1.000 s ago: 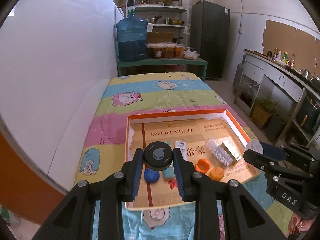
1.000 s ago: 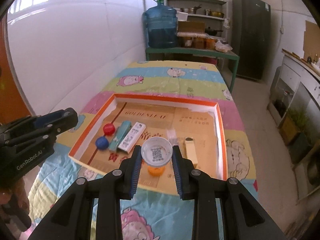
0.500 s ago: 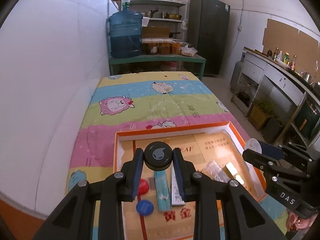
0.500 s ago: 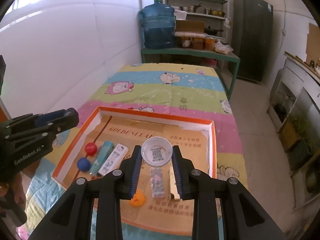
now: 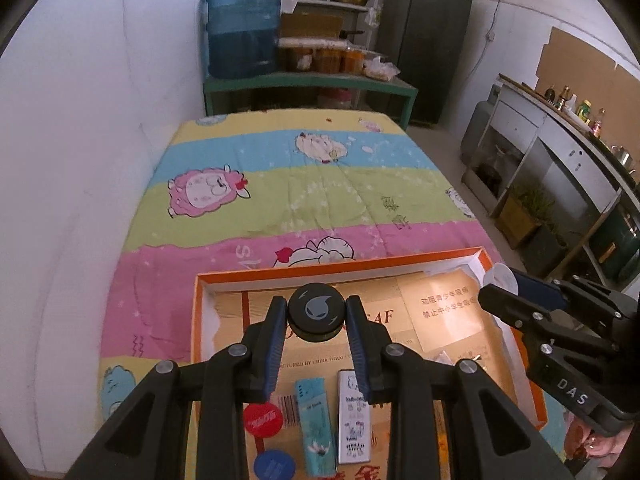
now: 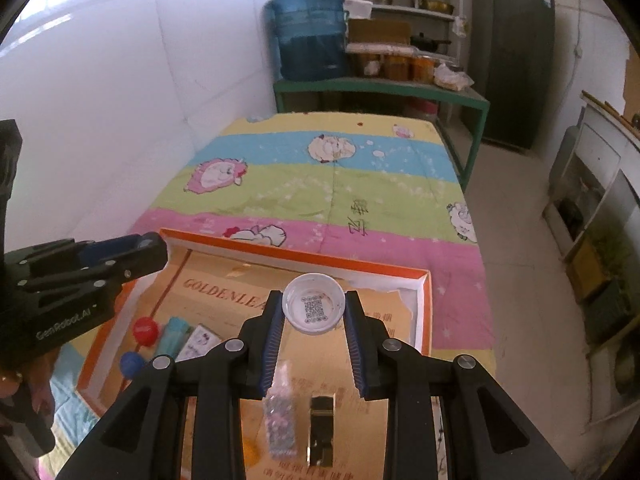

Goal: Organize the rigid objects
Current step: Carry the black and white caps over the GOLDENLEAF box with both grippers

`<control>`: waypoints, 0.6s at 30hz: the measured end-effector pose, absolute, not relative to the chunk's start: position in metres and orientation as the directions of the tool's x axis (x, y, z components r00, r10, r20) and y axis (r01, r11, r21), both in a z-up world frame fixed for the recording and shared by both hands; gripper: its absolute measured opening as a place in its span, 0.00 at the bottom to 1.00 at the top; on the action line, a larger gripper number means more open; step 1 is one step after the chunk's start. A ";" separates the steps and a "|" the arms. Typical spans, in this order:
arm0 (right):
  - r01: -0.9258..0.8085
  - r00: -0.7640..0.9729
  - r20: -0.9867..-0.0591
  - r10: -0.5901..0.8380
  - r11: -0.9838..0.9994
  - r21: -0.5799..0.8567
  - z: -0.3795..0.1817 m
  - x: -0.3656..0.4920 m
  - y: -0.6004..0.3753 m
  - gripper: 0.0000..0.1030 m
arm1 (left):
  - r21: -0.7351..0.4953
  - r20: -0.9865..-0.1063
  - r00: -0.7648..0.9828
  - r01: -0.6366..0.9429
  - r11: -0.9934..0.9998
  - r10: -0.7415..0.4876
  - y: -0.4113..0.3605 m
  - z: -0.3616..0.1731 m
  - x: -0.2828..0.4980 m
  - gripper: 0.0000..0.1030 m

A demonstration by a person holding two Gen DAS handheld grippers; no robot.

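Note:
My left gripper point(image 5: 317, 316) is shut on a black round cap point(image 5: 317, 312) and holds it above the orange-rimmed box lid point(image 5: 340, 270). My right gripper point(image 6: 313, 310) is shut on a white cap point(image 6: 313, 308) with a QR code inside, above the same lid point(image 6: 304, 258). In the lid lie a red cap point(image 5: 263, 419), a blue cap point(image 5: 274, 465), a teal lighter point(image 5: 316, 424) and a white lighter point(image 5: 353, 416). The right wrist view also shows a clear packet point(image 6: 280, 412) and a gold lighter point(image 6: 322, 428).
The lid rests on a table covered with a striped cartoon cloth point(image 5: 304, 184). A white wall point(image 5: 80, 160) runs along the left. A green bench with a blue water jug point(image 5: 242, 32) stands beyond the table. Cabinets point(image 5: 560, 152) line the right.
Both grippers have moved forward along the lid with their caps; the items in the lid now lie nearer the cameras and more of the cloth shows beyond.

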State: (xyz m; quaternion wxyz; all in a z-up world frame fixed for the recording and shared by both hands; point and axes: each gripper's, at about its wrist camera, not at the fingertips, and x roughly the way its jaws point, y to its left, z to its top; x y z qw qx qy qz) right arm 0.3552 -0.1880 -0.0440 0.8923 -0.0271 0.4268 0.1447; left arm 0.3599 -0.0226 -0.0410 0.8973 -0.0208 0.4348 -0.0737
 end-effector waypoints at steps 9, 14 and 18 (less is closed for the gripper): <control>-0.280 0.536 -0.815 0.221 0.957 0.076 -0.076 0.385 -0.180 0.29 | -0.106 -0.812 0.565 0.103 0.989 -0.145 -0.026 -0.066 0.382 0.30; -0.275 0.512 -0.833 0.212 0.959 0.075 -0.089 0.393 -0.178 0.29 | -0.109 -0.824 0.548 0.097 0.989 -0.144 -0.027 -0.078 0.390 0.30; -0.269 0.496 -0.844 0.206 0.960 0.076 -0.096 0.397 -0.179 0.29 | -0.109 -0.832 0.536 0.094 0.990 -0.142 -0.027 -0.086 0.394 0.30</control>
